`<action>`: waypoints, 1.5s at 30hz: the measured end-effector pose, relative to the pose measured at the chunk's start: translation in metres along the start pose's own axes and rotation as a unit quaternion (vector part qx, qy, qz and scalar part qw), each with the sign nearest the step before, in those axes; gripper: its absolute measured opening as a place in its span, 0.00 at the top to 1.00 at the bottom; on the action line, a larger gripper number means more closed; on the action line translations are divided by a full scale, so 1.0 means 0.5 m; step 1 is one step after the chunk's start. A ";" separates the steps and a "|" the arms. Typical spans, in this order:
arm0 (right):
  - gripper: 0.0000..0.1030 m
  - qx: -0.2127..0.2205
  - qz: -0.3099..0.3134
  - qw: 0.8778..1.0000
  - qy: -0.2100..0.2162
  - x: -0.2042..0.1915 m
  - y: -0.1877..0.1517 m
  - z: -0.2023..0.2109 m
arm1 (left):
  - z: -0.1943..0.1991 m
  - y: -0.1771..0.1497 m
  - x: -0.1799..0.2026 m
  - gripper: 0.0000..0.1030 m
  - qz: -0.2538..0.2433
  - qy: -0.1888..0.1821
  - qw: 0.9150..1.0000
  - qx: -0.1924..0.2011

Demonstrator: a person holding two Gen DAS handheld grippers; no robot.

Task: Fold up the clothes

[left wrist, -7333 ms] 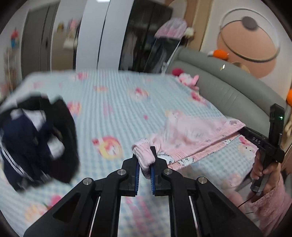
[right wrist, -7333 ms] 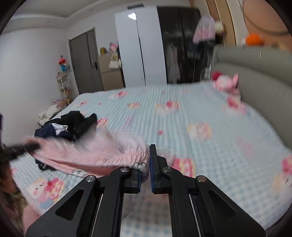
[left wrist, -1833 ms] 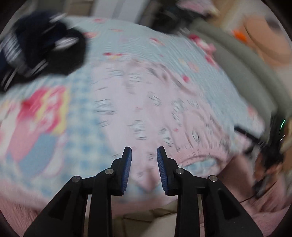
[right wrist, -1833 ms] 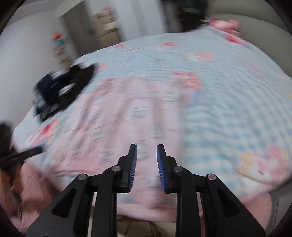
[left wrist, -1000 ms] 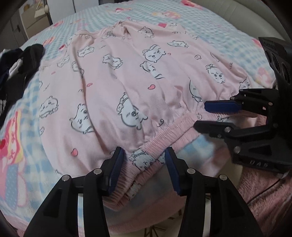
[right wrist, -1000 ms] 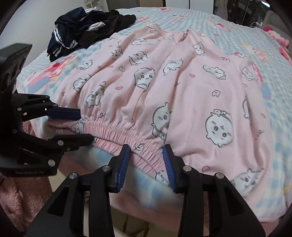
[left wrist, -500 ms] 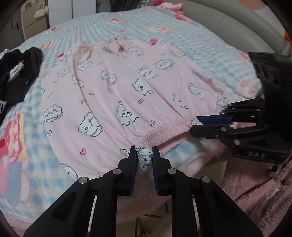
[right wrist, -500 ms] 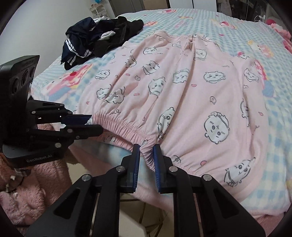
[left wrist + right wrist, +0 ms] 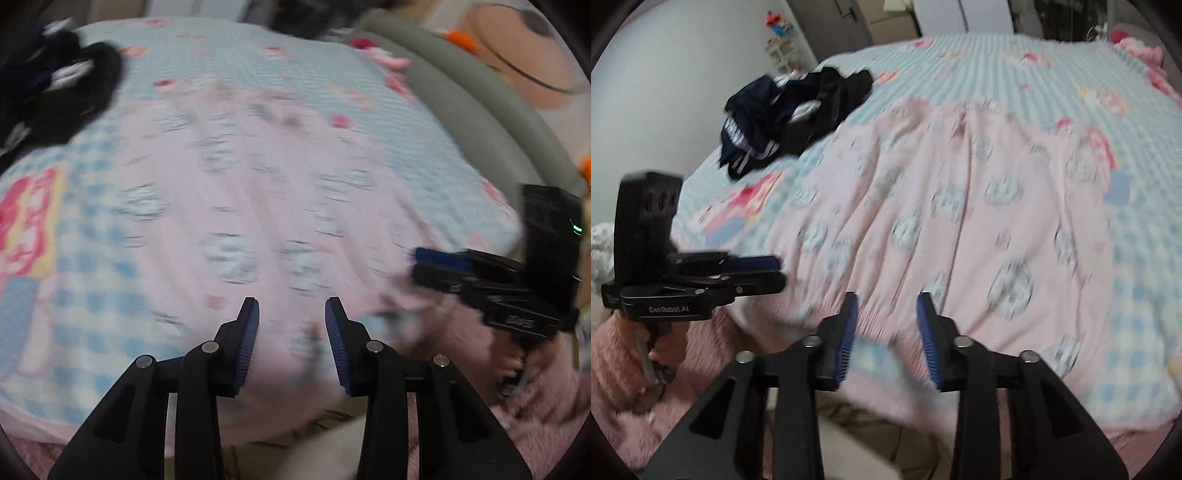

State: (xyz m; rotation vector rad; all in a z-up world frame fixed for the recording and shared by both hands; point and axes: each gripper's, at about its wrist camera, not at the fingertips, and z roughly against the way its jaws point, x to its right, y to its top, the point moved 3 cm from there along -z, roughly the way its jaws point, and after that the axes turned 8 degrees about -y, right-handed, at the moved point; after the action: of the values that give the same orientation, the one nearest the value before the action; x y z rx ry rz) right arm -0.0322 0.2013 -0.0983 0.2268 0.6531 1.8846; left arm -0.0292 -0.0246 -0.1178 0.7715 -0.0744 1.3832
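Left wrist view: the pink pajama pants (image 9: 258, 206) fill mid-frame on the bed (image 9: 258, 48); dark clothes (image 9: 62, 92) upper left, headboard (image 9: 480, 110) upper right. The left gripper (image 9: 291, 328) is opening, holding nothing.

Right wrist view: pants centre, open bedspread behind. The right gripper (image 9: 886, 325) is opening, empty, over the waistband.

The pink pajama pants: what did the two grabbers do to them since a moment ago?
Both grabbers let go. The left gripper and right gripper, pinching the waistband half a second ago, are opening, nothing between their pads. The pink pajama pants stay spread on the bed; the dark clothes pile hasn't moved.
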 end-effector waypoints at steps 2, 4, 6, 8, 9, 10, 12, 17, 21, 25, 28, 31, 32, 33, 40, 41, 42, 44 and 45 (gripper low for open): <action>0.64 -0.044 -0.003 0.998 -0.035 0.008 -0.005 -0.061 | -0.025 -0.016 -0.025 0.62 0.016 0.018 0.999 -0.029; 0.64 -0.070 -0.006 0.996 -0.045 0.015 -0.018 -0.092 | -0.017 -0.044 -0.032 0.63 0.025 0.004 0.999 -0.032; 0.64 -0.072 -0.007 0.997 -0.036 0.017 -0.016 -0.095 | 0.013 -0.009 -0.056 0.63 0.027 -0.013 1.000 -0.003; 0.64 -0.051 -0.003 0.999 -0.014 0.013 0.029 -0.067 | 0.041 0.044 -0.092 0.63 0.030 -0.018 0.999 0.029; 0.64 -0.041 -0.001 0.999 -0.010 0.013 0.058 -0.059 | 0.051 0.080 -0.117 0.63 0.035 -0.008 0.998 0.043; 0.64 -0.031 0.002 0.999 -0.020 0.016 0.097 -0.060 | 0.061 0.115 -0.139 0.63 0.039 0.002 0.998 0.059; 0.64 -0.011 0.007 0.999 -0.039 0.021 0.175 -0.061 | 0.063 0.178 -0.182 0.63 0.044 0.025 0.995 0.091; 0.64 0.004 -0.006 0.997 -0.080 0.054 0.346 -0.132 | 0.004 0.304 -0.287 0.63 0.099 0.048 0.987 0.116; 0.64 -0.011 -0.026 0.998 -0.063 0.082 0.440 -0.237 | -0.062 0.343 -0.351 0.63 0.148 0.038 0.982 0.111; 0.64 -0.047 -0.034 0.997 -0.053 0.095 0.497 -0.366 | -0.108 0.363 -0.373 0.63 0.182 -0.008 0.977 0.109; 0.64 -0.059 -0.036 0.995 -0.065 0.110 0.502 -0.431 | -0.143 0.373 -0.354 0.78 0.140 -0.006 0.986 0.090; 0.69 -0.061 -0.041 0.996 -0.053 0.122 0.495 -0.456 | -0.136 0.375 -0.334 0.93 0.100 0.011 0.991 0.093; 0.81 -0.054 -0.034 0.997 -0.048 0.120 0.495 -0.449 | -0.121 0.375 -0.329 0.93 0.091 0.023 0.990 0.104; 0.86 -0.045 -0.027 0.998 -0.042 0.117 0.497 -0.438 | -0.103 0.374 -0.326 0.93 0.087 0.037 0.989 0.116; 0.96 0.018 0.003 0.995 -0.103 0.125 0.539 -0.389 | -0.092 0.374 -0.366 0.92 0.095 0.078 0.987 0.099; 0.95 0.004 -0.004 0.995 -0.100 0.135 0.538 -0.402 | -0.117 0.369 -0.377 0.90 0.108 0.059 0.990 0.073; 0.93 -0.006 -0.014 0.997 -0.075 0.138 0.535 -0.406 | -0.133 0.363 -0.380 0.89 0.111 0.051 0.991 0.060; 0.83 -0.020 -0.027 0.999 -0.026 0.137 0.528 -0.408 | -0.132 0.359 -0.370 0.86 0.092 0.052 0.992 0.069; 0.74 -0.016 -0.017 1.000 -0.008 0.123 0.528 -0.399 | -0.121 0.360 -0.365 0.75 0.088 0.039 0.992 0.081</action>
State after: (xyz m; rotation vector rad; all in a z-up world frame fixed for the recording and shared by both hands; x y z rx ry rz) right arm -0.3567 0.1189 -0.1311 0.2081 0.6124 1.8585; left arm -0.2547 -0.1498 -0.1709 0.8610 0.0337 1.6001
